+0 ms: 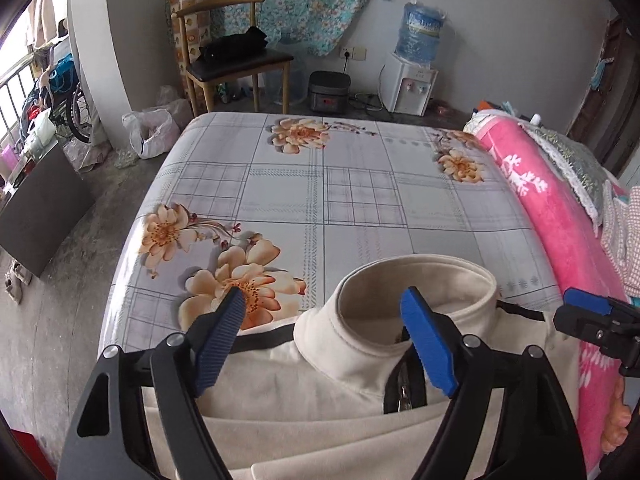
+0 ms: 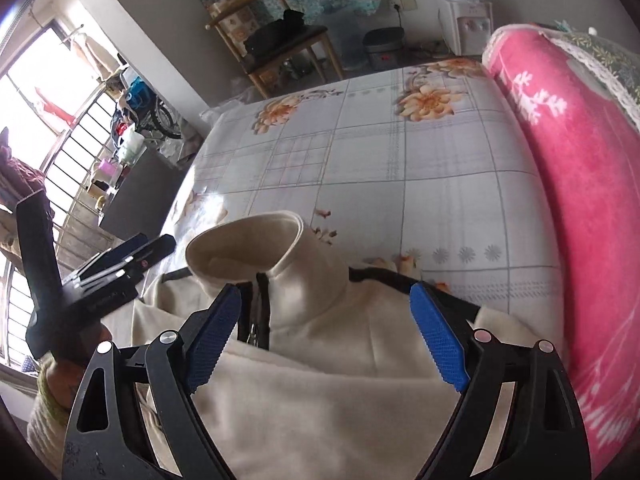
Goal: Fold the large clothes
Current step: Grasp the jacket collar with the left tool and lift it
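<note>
— Left wrist view first: cream fleece jacket (image 1: 320, 412) spread flat on the near end of the bed (image 1: 360, 200), stand-up collar (image 1: 416, 296) propped upright and open, dark zipper (image 1: 404, 388) running down below it, black trim along the shoulders.

— And the left gripper (image 1: 324, 316)?

— Spread wide, nothing between the ribbed blue pads (image 1: 428, 348); poised above the collar and shoulder, not touching the cloth as far as can be told. Right gripper (image 1: 592, 312) poking in at the right edge, also empty.

— Around it?

— Bedsheet smooth, grey checks with printed peach flowers. Plush pink blanket (image 1: 560, 232) rolled along the right side, touching the jacket's edge. Beyond the bed: wooden chair (image 1: 236, 60) with something black on the seat, water dispenser (image 1: 408, 84) topped by a blue bottle, white plastic bag (image 1: 148, 132) on the concrete floor. Nothing lying on the jacket itself.

— Right wrist view?

— Same jacket (image 2: 340, 400), seen from the other shoulder: soft, matte, thick pile; collar (image 2: 256, 248) a rounded tube leaning left, zipper (image 2: 262, 304) partly open beneath. A fold of the cloth crossing the foreground under the fingers.

— Right gripper (image 2: 324, 312) there?

— Wide apart, holding nothing, hanging above the chest of the jacket. Left gripper (image 2: 120, 264) at the left, blurred, a hand (image 2: 72, 364) and a knitted cuff below it.

— Rest of the scene?

— Pink blanket (image 2: 580, 200) bulging along the right, barred window (image 2: 60, 152) bright at the left, chair (image 2: 280, 40) and dispenser (image 2: 468, 24) at the far wall.
</note>
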Demonstrator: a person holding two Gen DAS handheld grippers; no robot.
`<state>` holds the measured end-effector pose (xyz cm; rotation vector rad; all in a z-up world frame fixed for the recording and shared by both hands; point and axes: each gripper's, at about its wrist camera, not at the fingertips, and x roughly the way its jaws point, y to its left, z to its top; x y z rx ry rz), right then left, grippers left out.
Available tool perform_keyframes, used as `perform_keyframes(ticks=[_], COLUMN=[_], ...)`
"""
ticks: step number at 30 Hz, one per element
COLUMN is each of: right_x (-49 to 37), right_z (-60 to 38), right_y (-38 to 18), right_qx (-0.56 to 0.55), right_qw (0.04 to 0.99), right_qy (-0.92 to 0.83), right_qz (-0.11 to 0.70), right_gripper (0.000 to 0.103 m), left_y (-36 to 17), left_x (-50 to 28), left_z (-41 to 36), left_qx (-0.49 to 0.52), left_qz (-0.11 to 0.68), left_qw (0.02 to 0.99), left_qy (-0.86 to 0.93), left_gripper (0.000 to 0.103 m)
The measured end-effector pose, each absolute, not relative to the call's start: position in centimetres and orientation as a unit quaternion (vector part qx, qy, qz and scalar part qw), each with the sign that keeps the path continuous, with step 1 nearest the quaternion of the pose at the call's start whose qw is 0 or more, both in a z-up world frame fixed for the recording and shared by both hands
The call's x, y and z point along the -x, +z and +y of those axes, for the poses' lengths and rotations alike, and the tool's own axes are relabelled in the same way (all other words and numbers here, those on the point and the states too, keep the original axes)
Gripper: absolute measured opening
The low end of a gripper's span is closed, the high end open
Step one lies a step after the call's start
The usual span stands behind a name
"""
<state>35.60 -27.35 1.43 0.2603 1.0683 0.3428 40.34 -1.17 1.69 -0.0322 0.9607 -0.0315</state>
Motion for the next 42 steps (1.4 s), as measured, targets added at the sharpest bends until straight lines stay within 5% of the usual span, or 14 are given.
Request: perform_keyframes(ticks=[5, 8, 19, 22, 24, 29, 37, 40, 42], right_x=[-40.1, -41.7, -38.1, -36.4, -35.6, -32.8, -28.4, -26.9, -26.0], right_z=[-25.0, -24.5, -23.7, -23.2, -22.9, -22.5, -22.3, -22.8, -23.3], right_y=[-0.7, -2.0, -2.7, -2.0, -1.4, 0.2, -2.6, -2.8, -1.6], right_qx=[-0.092, -0.088, -0.035, -0.001, 0.014, 0.041, 0.073, 0.071, 0.062], right_qw=[0.830, 0.822, 0.813, 0.820, 0.823, 0.835, 0.830, 0.829, 0.832], right_qy=[0.155, 0.144, 0.165, 0.166, 0.167, 0.176, 0.181, 0.190, 0.208], right_qz=[0.528, 0.544, 0.557, 0.548, 0.542, 0.520, 0.523, 0.521, 0.511], right_gripper=[0.083, 0.082, 0.067, 0.051, 0.029, 0.014, 0.014, 0.025, 0.046], left_y=[-1.0, -2.0, -1.9, -1.5, -1.1, -0.1, -2.4, -3.9, -4.3], left_x=[-42.3, -42.6, -39.8, -38.3, -37.1, -33.4, -28.7, -28.0, -27.6], left_z=[-2.4, -2.5, -1.8, -2.0, -2.2, -2.5, -2.5, -2.2, -2.0], left_qx=[-0.021, -0.039, -0.051, -0.066, -0.077, -0.100, -0.136, -0.141, -0.144], left_qz=[0.472, 0.479, 0.482, 0.476, 0.467, 0.447, 0.448, 0.453, 0.449], left_qw=[0.881, 0.877, 0.873, 0.875, 0.878, 0.884, 0.878, 0.874, 0.875], left_qy=[0.012, 0.018, -0.045, -0.058, -0.068, -0.093, -0.102, -0.103, -0.107], left_gripper=[0.070, 0.054, 0.025, 0.013, 0.011, 0.009, 0.009, 0.009, 0.009])
